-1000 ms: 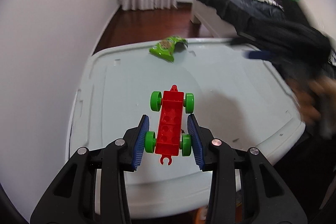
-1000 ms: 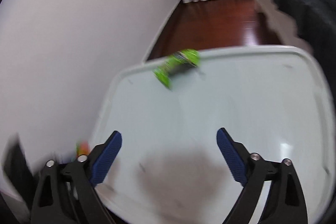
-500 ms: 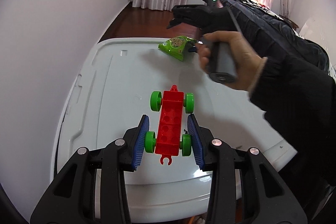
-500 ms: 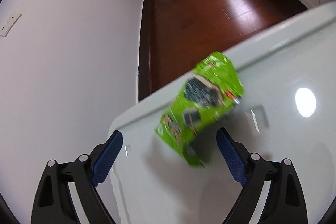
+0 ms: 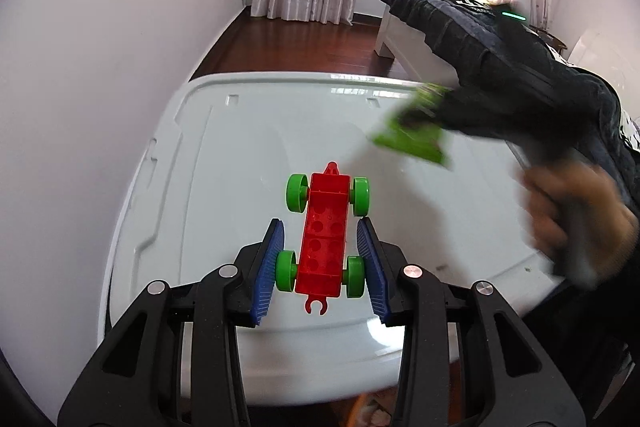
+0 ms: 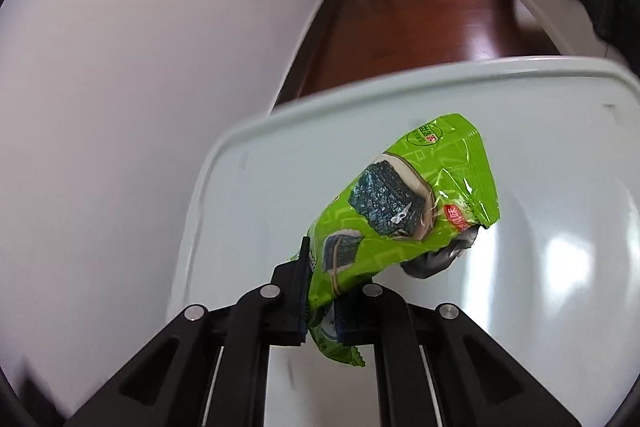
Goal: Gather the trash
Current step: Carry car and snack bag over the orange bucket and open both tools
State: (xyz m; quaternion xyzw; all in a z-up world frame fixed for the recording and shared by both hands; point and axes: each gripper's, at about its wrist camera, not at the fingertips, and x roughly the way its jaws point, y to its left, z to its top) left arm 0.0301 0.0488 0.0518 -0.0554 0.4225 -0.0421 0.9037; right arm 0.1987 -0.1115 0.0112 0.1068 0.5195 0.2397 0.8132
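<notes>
A green snack wrapper (image 6: 404, 211) is pinched at its lower end in my right gripper (image 6: 322, 303), which holds it above the white lid (image 6: 248, 187). In the left wrist view the wrapper (image 5: 412, 135) is blurred, held at the right over the lid (image 5: 240, 147). My left gripper (image 5: 320, 263) is shut on a red toy car chassis (image 5: 324, 239) with green wheels; the blue pads (image 5: 268, 263) press its rear wheels.
The white lid is a plastic bin top standing against a white wall (image 5: 100, 67). A bed with dark bedding (image 5: 460, 15) is behind on the right. A dark wooden floor (image 5: 304, 43) and curtains lie beyond.
My right gripper has shut on the green wrapper and lifted it off the far edge of the lid, carrying it right. The left gripper and toy car have kept still.
</notes>
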